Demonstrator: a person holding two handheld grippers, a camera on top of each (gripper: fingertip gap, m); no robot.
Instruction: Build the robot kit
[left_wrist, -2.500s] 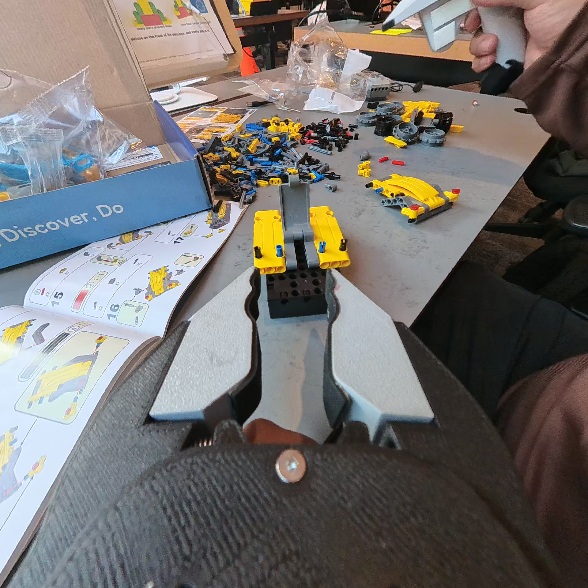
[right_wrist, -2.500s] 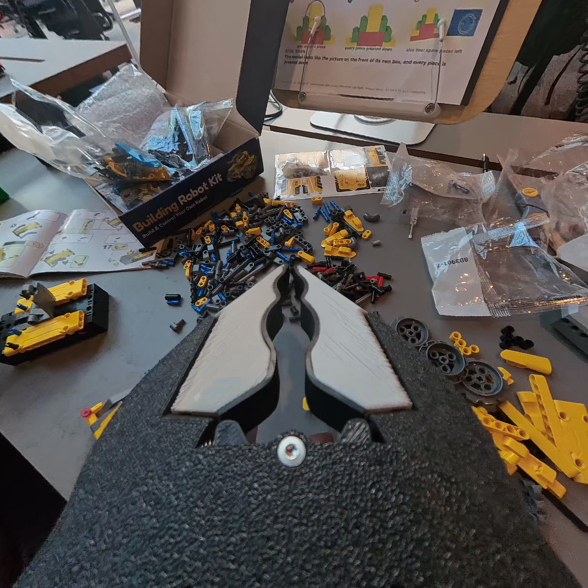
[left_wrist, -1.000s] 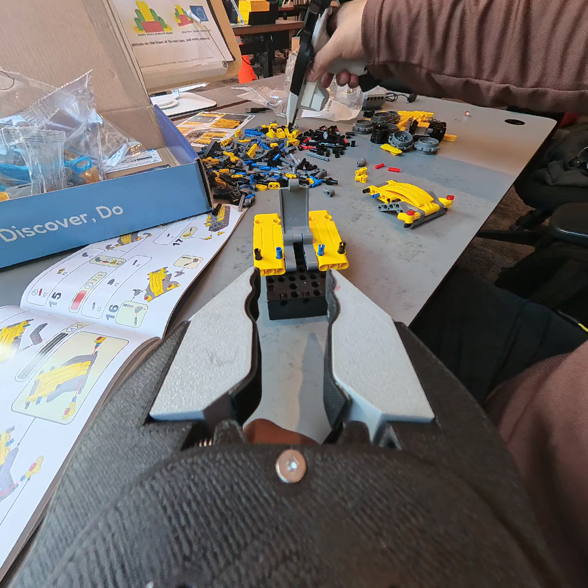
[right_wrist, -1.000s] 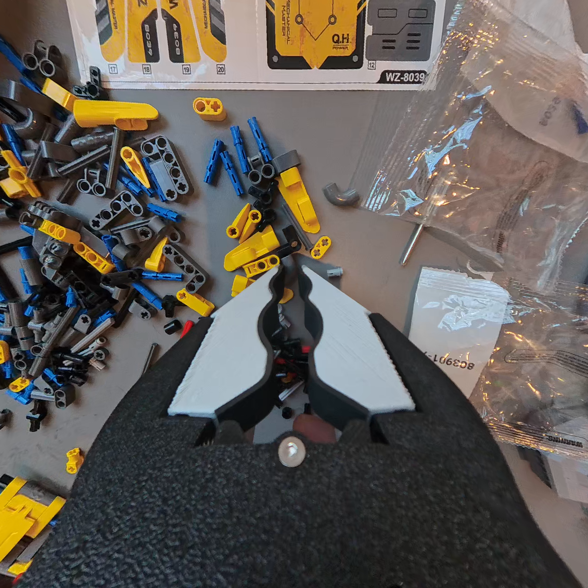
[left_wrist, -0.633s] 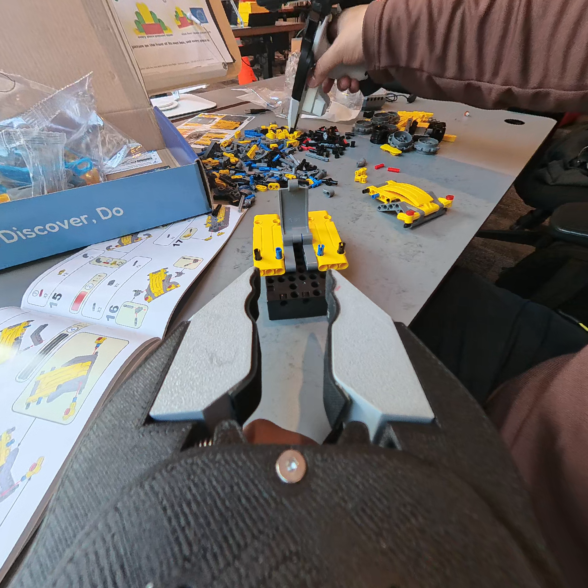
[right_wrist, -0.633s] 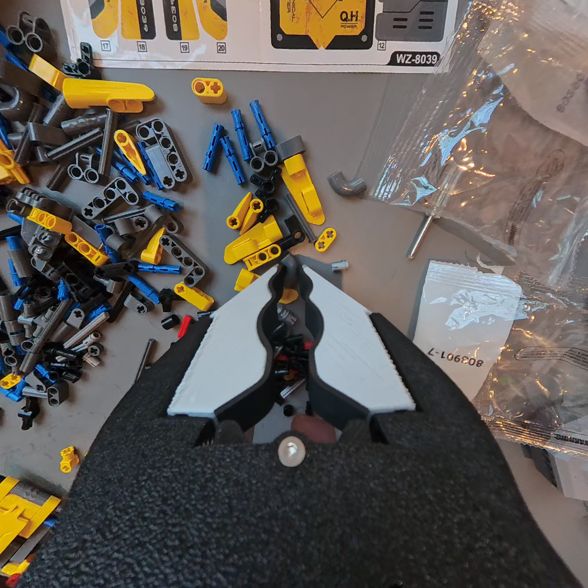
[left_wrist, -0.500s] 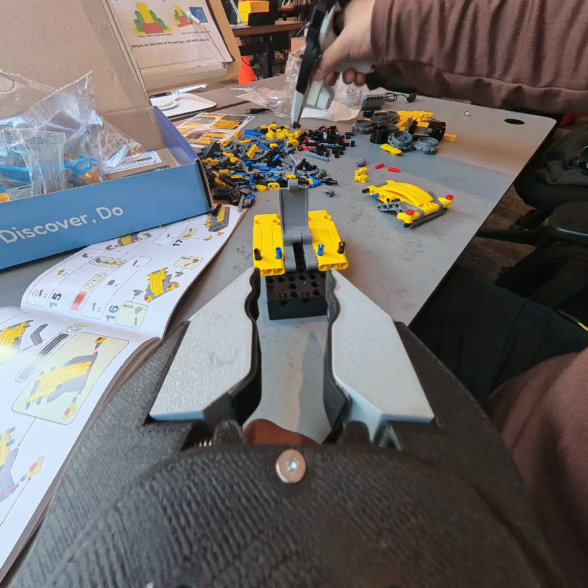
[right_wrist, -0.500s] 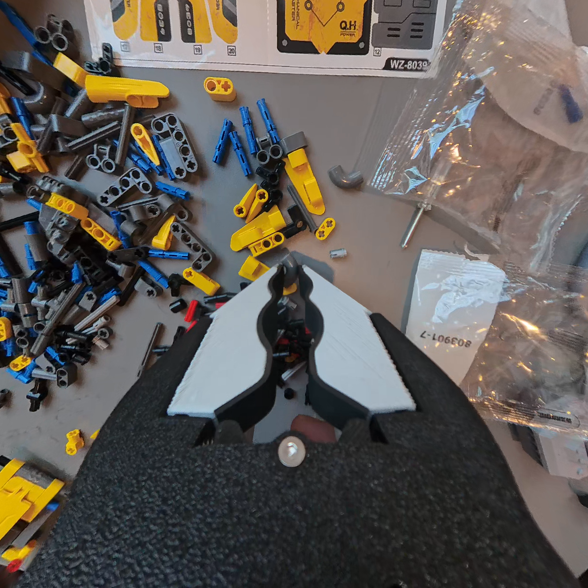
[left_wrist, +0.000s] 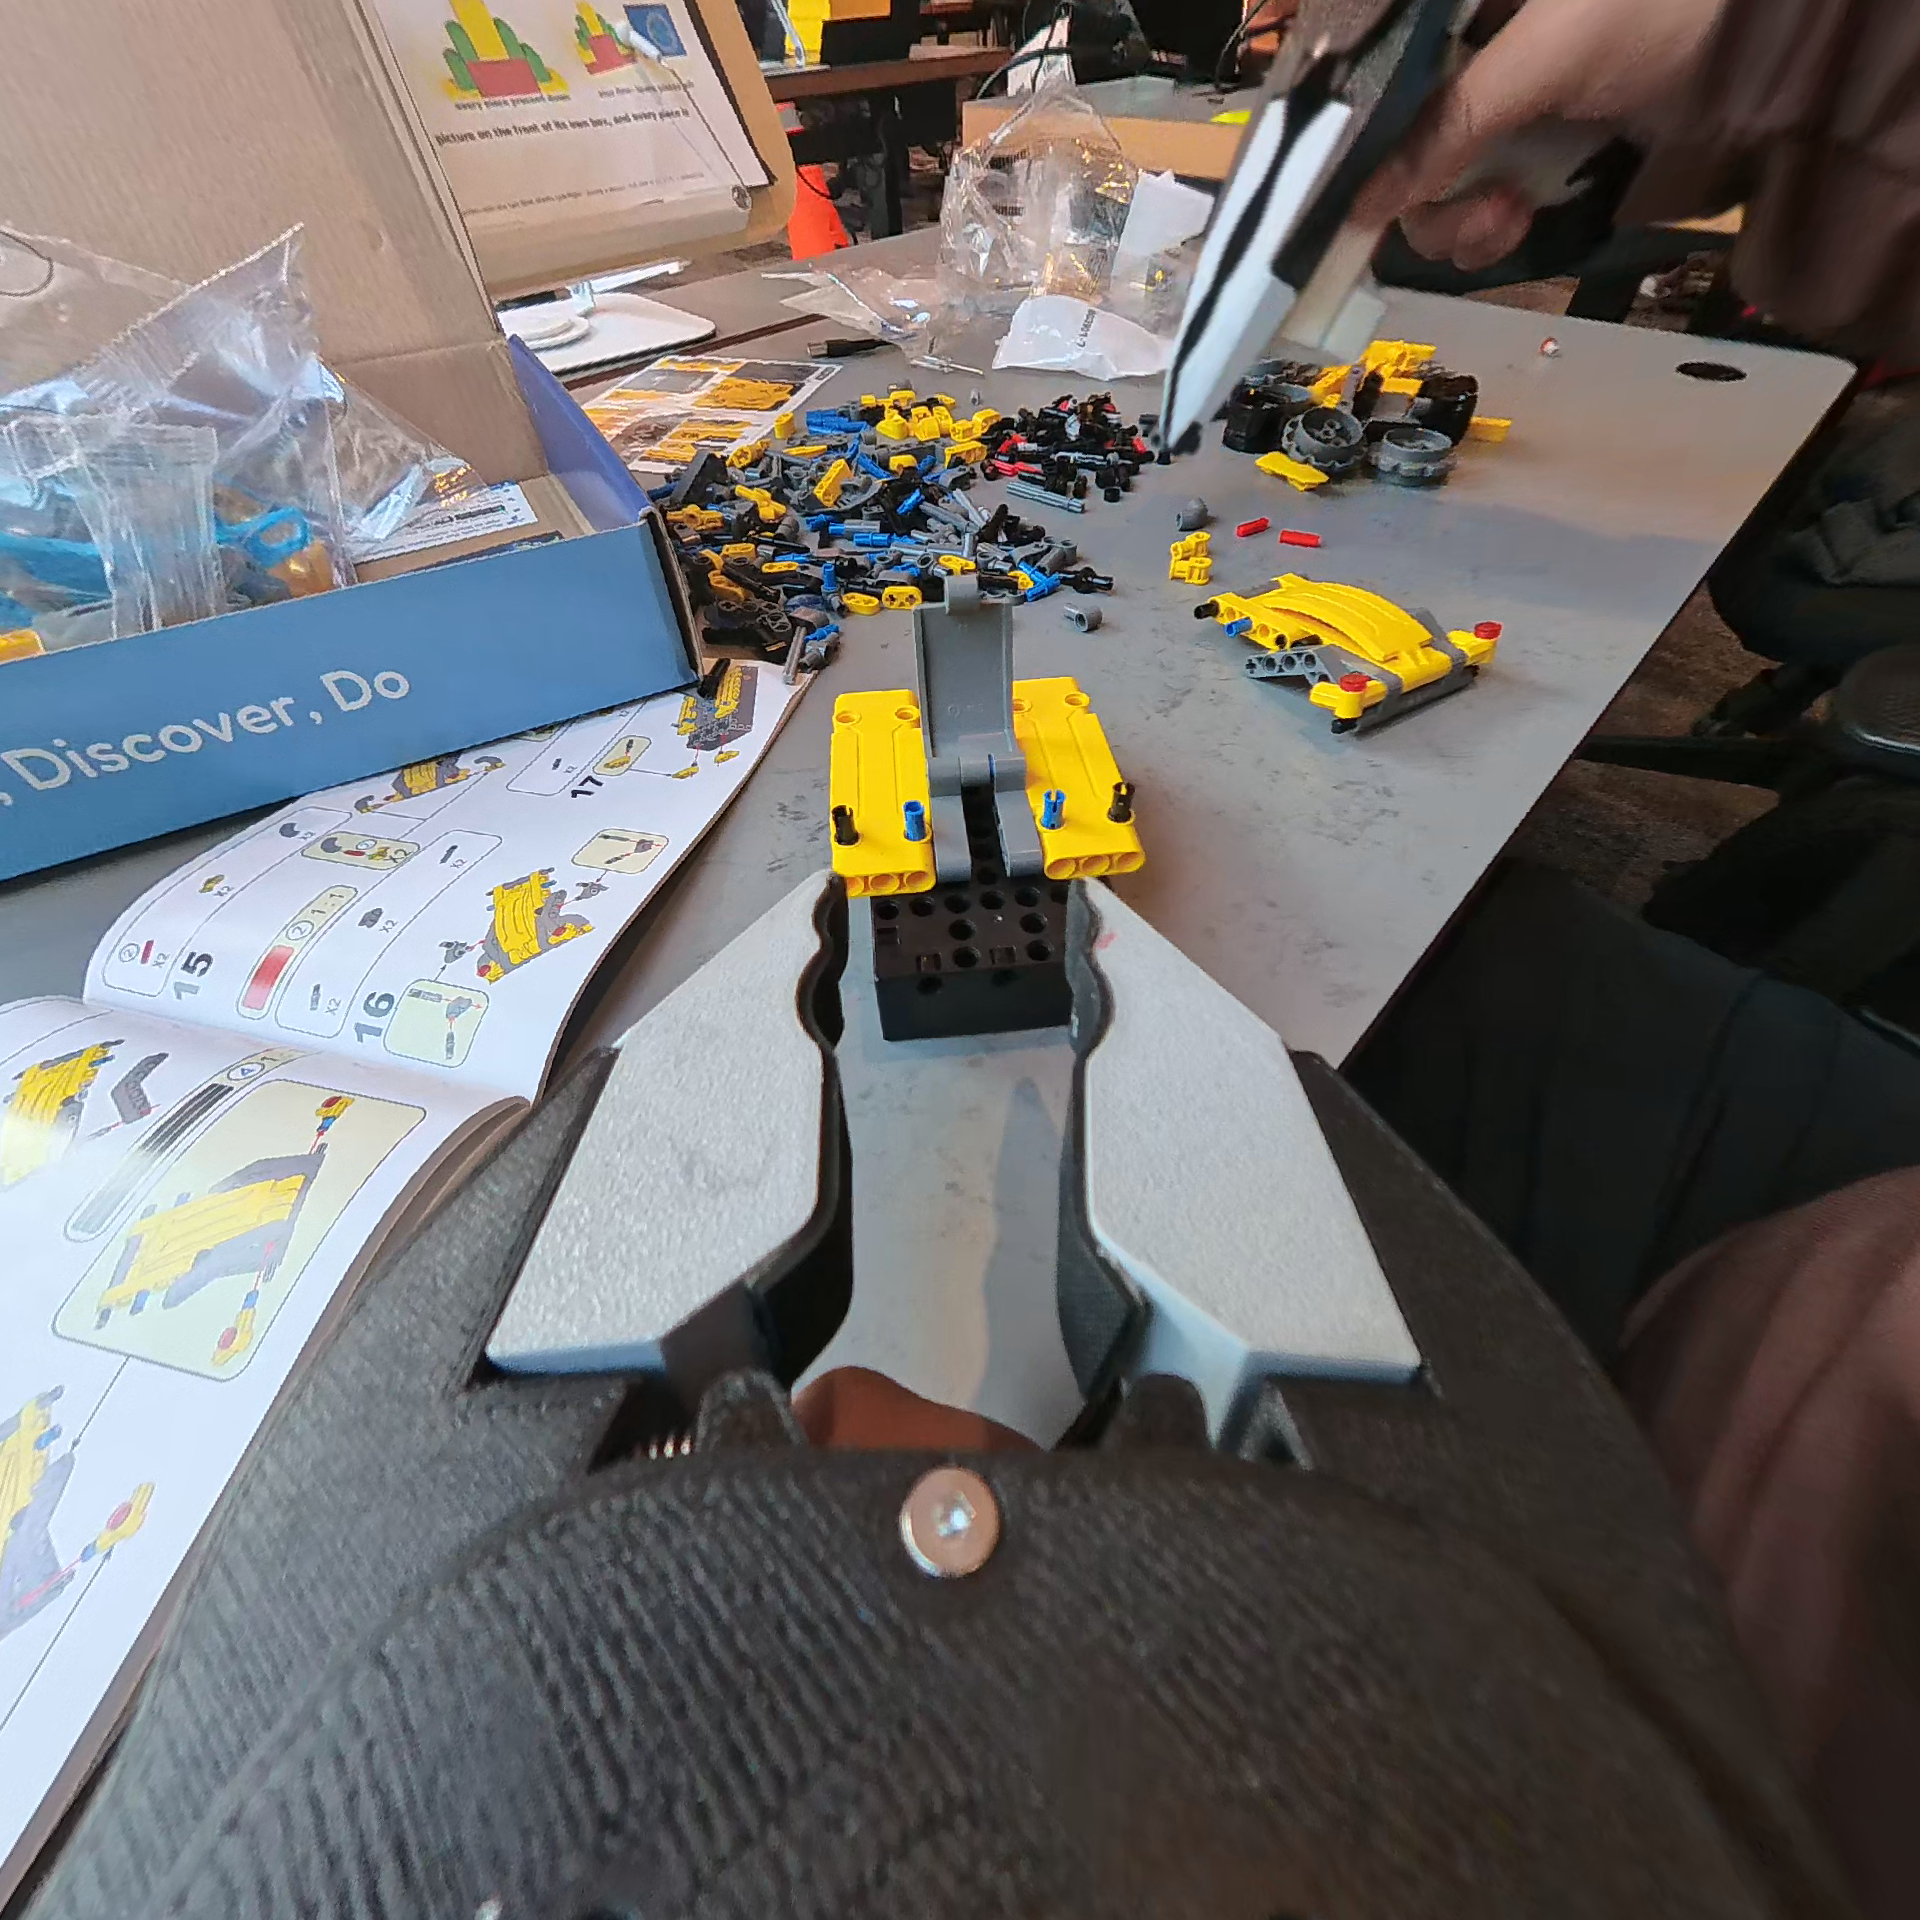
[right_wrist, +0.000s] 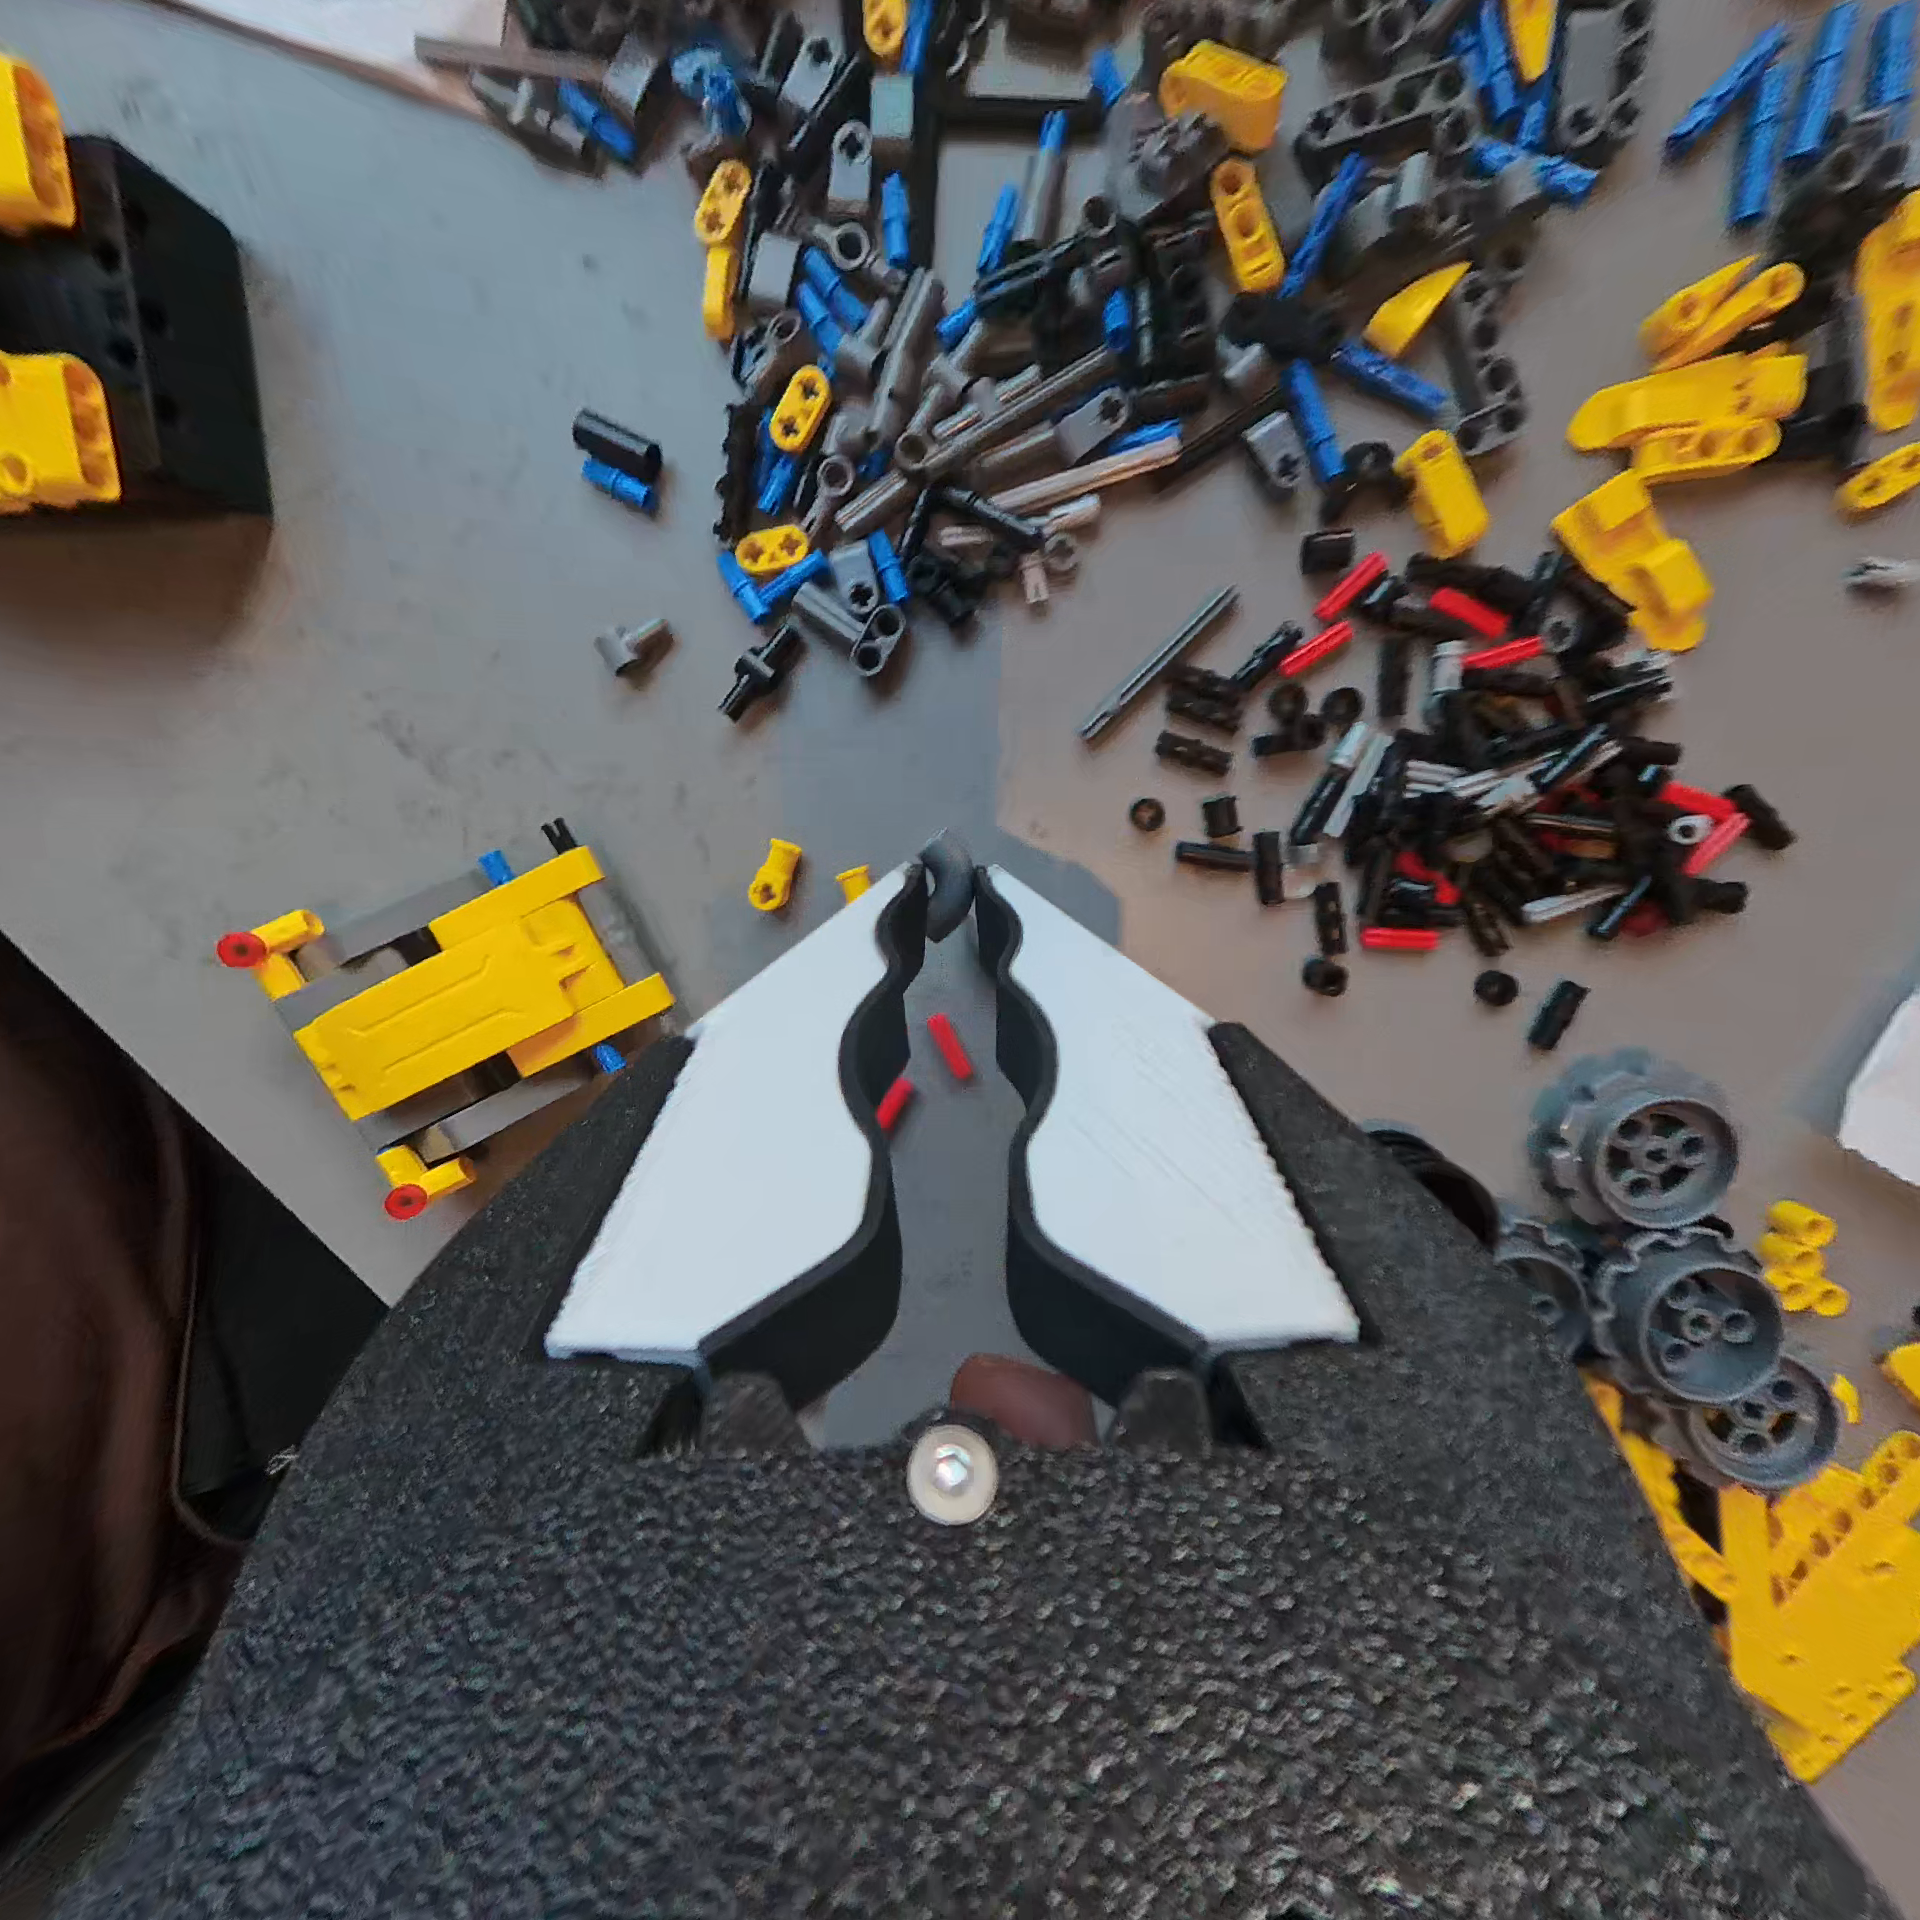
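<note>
My left gripper (left_wrist: 956, 925) is shut on the black block (left_wrist: 971, 966) of a build that rests on the grey table. The build carries two yellow panels (left_wrist: 883, 790) and an upright grey piece (left_wrist: 961, 686). It also shows in the right wrist view at the far left (right_wrist: 156, 332). My right gripper (right_wrist: 948, 878) is shut on a small dark grey curved piece (right_wrist: 945, 883) and holds it above the table, between a yellow sub-assembly (right_wrist: 457, 997) and a heap of black and red pins (right_wrist: 1475, 758). In the left wrist view the right gripper (left_wrist: 1179, 426) hangs tip-down over the loose parts.
A wide scatter of loose blue, grey and yellow parts (right_wrist: 1039, 364) covers the table. Grey wheels (right_wrist: 1662, 1299) and yellow beams (right_wrist: 1818, 1610) lie at the right. An open instruction booklet (left_wrist: 312, 987), a blue box (left_wrist: 312, 675) with plastic bags and the table's near edge (left_wrist: 1455, 956) surround the build.
My right gripper has lifted away from the yellow parts by the sticker sheet with the small grey piece in its tips, and has moved over toward the yellow sub-assembly. My left gripper has not moved.
</note>
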